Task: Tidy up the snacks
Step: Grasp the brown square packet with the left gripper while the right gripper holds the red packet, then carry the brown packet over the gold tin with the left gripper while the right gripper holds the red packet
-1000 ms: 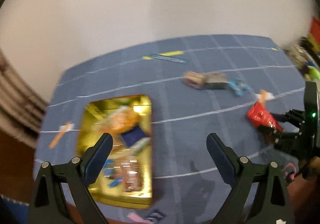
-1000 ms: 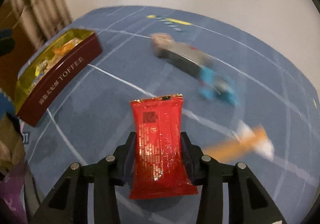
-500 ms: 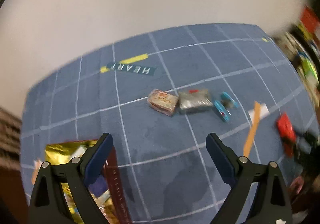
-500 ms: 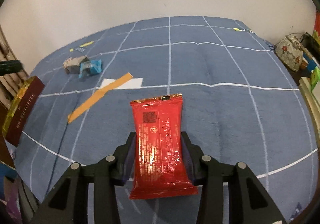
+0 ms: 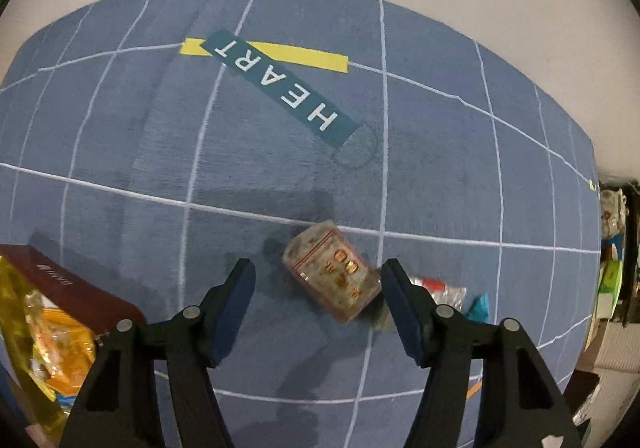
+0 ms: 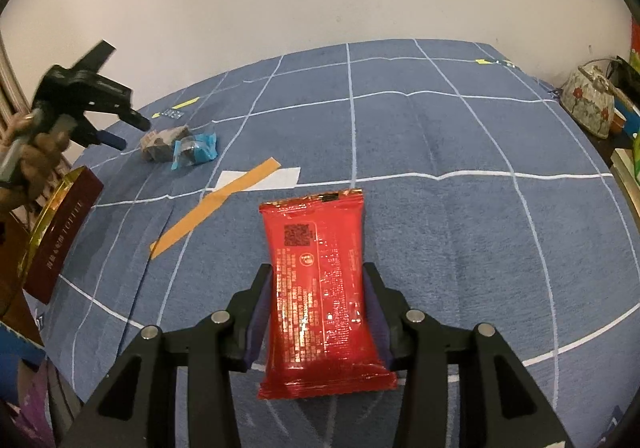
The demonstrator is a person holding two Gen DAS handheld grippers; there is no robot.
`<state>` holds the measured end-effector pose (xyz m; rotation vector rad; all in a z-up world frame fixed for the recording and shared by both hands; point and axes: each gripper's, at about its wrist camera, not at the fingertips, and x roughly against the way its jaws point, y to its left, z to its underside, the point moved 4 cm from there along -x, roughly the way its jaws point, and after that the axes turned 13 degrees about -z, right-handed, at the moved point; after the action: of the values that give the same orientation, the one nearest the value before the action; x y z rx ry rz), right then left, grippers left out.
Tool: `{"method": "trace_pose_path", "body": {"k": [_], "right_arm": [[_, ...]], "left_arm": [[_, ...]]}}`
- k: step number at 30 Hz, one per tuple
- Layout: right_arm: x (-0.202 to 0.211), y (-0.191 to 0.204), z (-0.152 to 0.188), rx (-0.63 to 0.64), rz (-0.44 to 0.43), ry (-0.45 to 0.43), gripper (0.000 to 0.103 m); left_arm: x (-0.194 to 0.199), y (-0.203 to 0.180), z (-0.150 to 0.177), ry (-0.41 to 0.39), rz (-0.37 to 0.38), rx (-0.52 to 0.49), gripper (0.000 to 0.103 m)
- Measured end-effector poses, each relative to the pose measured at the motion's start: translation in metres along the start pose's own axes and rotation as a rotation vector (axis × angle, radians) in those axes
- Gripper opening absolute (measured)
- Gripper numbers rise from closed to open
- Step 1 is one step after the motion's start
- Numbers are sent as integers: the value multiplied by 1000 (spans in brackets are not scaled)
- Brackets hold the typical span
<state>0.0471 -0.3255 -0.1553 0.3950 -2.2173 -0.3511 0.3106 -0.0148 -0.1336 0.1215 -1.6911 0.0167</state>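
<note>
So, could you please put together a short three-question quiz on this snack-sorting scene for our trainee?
1. True or false: the left gripper is open, with the clear-wrapped snack lying on the cloth between its fingers.
2. What does the right gripper hold? A) the blue-wrapped snack B) the red packet C) the orange strip
3. Fill in: the word printed on the teal label on the blue cloth is ____.

Key: 1 true; 2 B; 3 HEART.
</note>
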Motion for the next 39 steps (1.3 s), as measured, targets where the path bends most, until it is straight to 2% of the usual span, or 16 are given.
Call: {"method": "trace_pose_path", "body": {"k": [3,4,5,6,10,13,17,27,33,39], "right_arm": [[0,-1,0,-4,-5,-2,45],[1,-1,0,-8,-7,-5,45],[1,-1,0,-11,-9,-6,45],[1,-1,0,-11,-10,-6,45],[0,0,0,-4,-6,-10,45],[0,0,-1,-5,-9,-5,45],[0,0,0,2,0,-1,45],[-4,8,0,55,57,26,45],[-7,12,-1,79,94,50,45],[-10,15,-3,80,133,76,45]], "left_arm": [[-11,-5,-1,29,-6,14,60],[-13,-5,-1,37,1,24,52],[-16,-5,-1,41,19,43,48],[-14,-4,-1,22,0,54,41],[-11,-7,8,-1,-49,58,36],[0,0,28,-22,1,82,36],[24,6,64,-81,5,56,36],[89,21,150,-248,-40,-36,36],[119,30,188,-327,-69,-83,36],[128,53,209,-360,-81,-81,36]]}}
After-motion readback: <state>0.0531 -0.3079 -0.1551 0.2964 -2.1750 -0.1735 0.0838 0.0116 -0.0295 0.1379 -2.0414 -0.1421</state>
